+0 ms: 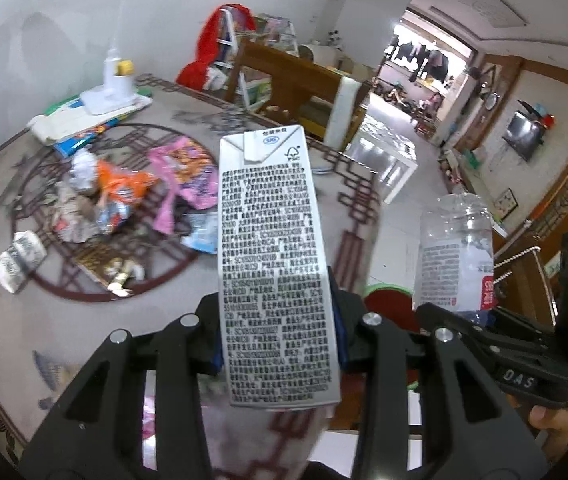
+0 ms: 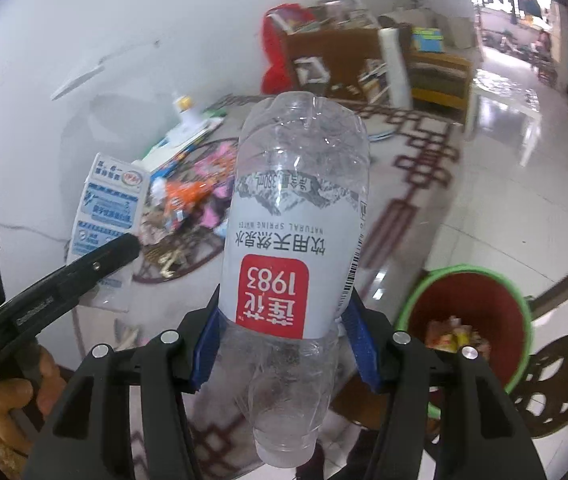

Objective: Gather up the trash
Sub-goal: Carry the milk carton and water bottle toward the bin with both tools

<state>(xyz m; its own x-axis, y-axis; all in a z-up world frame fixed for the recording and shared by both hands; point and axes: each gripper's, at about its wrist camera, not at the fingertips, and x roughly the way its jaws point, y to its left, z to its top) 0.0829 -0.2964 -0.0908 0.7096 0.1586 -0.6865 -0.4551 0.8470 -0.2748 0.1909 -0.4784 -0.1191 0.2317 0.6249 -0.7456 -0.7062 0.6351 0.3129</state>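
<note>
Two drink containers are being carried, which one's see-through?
The plastic water bottle in the right gripper, held cap-end down: clear walls, white label with a red patch. The milk carton in the left gripper is opaque grey, covered in print.

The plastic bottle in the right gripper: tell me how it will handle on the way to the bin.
The plastic bottle looks empty, so probably very light. Its thin clear wall looks crinkled, so it likely dents under the right gripper pads. Smooth and round, held neck-down, it could slip or twist.
</note>
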